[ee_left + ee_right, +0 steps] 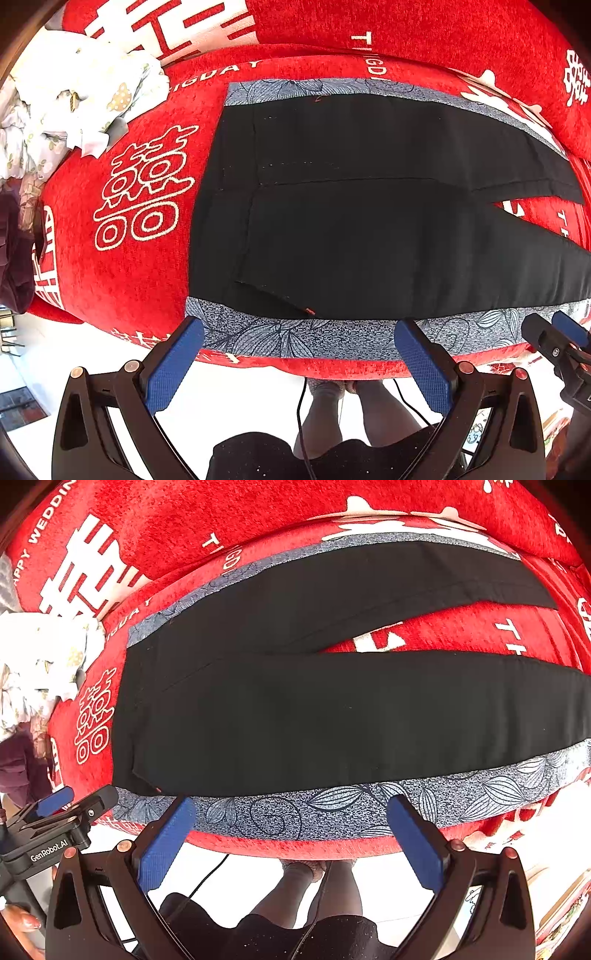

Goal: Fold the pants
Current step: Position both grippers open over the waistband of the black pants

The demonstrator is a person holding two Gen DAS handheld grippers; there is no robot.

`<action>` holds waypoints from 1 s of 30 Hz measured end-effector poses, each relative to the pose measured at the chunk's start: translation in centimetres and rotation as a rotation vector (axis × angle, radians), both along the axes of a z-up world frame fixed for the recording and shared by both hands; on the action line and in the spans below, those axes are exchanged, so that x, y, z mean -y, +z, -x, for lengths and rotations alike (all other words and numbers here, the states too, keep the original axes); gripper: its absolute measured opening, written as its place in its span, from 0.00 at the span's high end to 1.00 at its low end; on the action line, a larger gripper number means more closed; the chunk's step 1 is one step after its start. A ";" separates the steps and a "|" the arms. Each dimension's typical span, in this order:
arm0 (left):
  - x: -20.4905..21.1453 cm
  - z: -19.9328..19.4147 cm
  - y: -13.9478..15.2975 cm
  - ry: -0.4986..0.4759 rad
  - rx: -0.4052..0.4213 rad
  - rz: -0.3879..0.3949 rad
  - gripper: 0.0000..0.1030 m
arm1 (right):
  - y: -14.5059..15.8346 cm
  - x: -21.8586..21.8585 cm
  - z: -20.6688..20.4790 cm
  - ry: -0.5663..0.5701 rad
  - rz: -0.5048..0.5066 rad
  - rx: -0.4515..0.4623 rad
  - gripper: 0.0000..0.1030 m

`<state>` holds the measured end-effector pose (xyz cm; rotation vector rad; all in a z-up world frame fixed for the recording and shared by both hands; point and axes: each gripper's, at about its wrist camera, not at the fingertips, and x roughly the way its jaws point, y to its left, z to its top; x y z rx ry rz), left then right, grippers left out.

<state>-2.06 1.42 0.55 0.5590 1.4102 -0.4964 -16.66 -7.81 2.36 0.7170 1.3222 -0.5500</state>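
Note:
Black pants (351,206) lie flat on a red sofa seat, waistband to the left, both legs running right and split apart; they also show in the right wrist view (314,709). Grey-blue floral side stripes (314,338) run along their near and far edges. My left gripper (301,332) is open and empty, just short of the near stripe by the waist. My right gripper (290,812) is open and empty, just short of the near leg's stripe (332,808). Each gripper shows in the other's view: the right (554,332), the left (74,805).
The red sofa cover (140,192) with white characters lies under the pants, with back cushions (184,524) behind. A heap of white floral cloth (74,96) lies at the left end. A dark garment (14,251) hangs at far left. My legs and a cable (332,417) are below the seat edge.

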 end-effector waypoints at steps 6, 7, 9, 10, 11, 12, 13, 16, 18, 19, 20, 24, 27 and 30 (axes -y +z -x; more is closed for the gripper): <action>-0.3 -0.1 -0.1 -0.001 0.003 0.001 0.00 | 0.0 -0.4 -0.4 0.014 0.003 -0.004 0.00; -0.4 -0.2 -0.1 -0.001 0.002 0.001 0.00 | 0.0 -0.4 -0.5 0.017 0.004 -0.003 0.00; -0.5 -0.3 -0.1 0.001 0.000 0.003 0.00 | 0.0 -0.5 -0.6 0.015 0.004 -0.002 0.00; -0.7 -0.3 0.0 0.001 -0.001 0.004 0.00 | 0.0 -0.6 -0.6 0.014 0.002 0.000 0.00; -0.8 -0.4 0.0 0.002 -0.001 0.005 0.00 | 0.0 -0.7 -0.7 0.013 0.000 0.000 0.00; -0.9 -0.4 0.0 0.002 0.000 0.007 0.00 | 0.0 -0.8 -0.7 0.013 0.000 0.000 0.00; -1.0 -0.5 0.0 0.003 0.001 0.008 0.00 | 0.0 -0.8 -0.7 0.014 0.000 0.000 0.00; -1.2 -0.5 0.1 0.003 0.003 0.012 0.00 | 0.0 -1.2 -0.9 0.021 0.003 -0.003 0.00; -1.3 -0.5 0.1 0.002 0.004 0.013 0.00 | 0.2 -1.4 -1.0 0.024 0.013 -0.004 0.00; -1.3 -0.5 0.1 0.002 0.004 0.013 0.00 | 0.2 -1.5 -1.1 0.025 0.014 -0.003 0.00; -1.3 -0.5 0.1 0.001 0.007 0.013 0.00 | 0.2 -1.5 -1.2 0.027 0.015 -0.003 0.00; -1.5 -0.5 0.1 -0.004 0.012 0.013 0.00 | 0.3 -1.7 -1.3 0.040 0.024 -0.005 0.00; -1.7 -0.5 0.0 -0.003 0.012 0.009 0.00 | 0.2 -1.7 -1.3 0.043 0.027 -0.004 0.00; -1.8 -0.4 -0.1 0.000 0.011 0.007 0.00 | 0.1 -1.7 -1.2 0.038 0.025 -0.002 0.00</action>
